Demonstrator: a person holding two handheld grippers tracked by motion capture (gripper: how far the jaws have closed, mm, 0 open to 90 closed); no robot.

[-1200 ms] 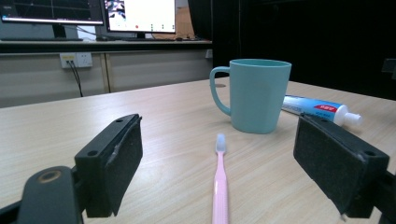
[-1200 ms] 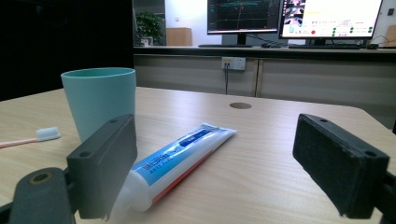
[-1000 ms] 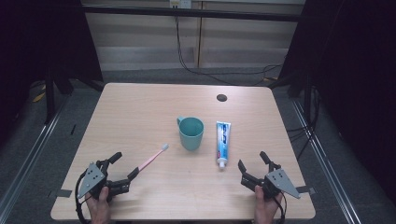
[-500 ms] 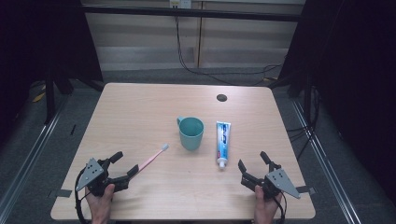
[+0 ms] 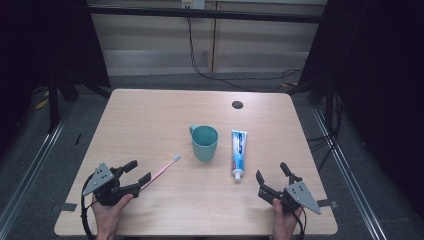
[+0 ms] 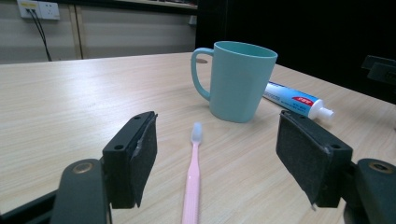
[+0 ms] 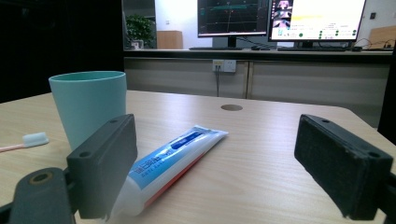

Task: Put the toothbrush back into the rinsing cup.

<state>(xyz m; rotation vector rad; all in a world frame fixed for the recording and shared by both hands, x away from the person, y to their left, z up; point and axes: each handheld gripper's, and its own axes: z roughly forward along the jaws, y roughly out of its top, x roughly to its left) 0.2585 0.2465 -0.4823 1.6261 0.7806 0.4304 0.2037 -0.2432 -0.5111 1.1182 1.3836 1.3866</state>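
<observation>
A pink toothbrush (image 5: pixel 162 169) lies on the wooden table (image 5: pixel 150 120), its white head pointing at a teal cup (image 5: pixel 205 142). My left gripper (image 5: pixel 138 171) is at the front left, open. Its jaws have just been closing, and the toothbrush handle (image 6: pixel 192 172) lies between the pads (image 6: pixel 144 154) untouched. The cup (image 6: pixel 240 81) stands upright beyond the brush head. Right of the cup lies a white and blue toothpaste tube (image 5: pixel 238 150), cap toward me. My right gripper (image 5: pixel 271 171) rests open at the front right, with the tube's cap end (image 7: pixel 173 154) just ahead of its jaws.
A dark round hole (image 5: pixel 237 104) sits in the tabletop near the far right. Cables hang from wall sockets (image 5: pixel 194 4) behind the table. Dark frames stand at both sides. Both hands are near the table's front edge.
The left gripper's jaws stand closer together around the toothbrush handle, and that hand has shifted slightly. The right gripper, cup, toothbrush and tube have not moved.
</observation>
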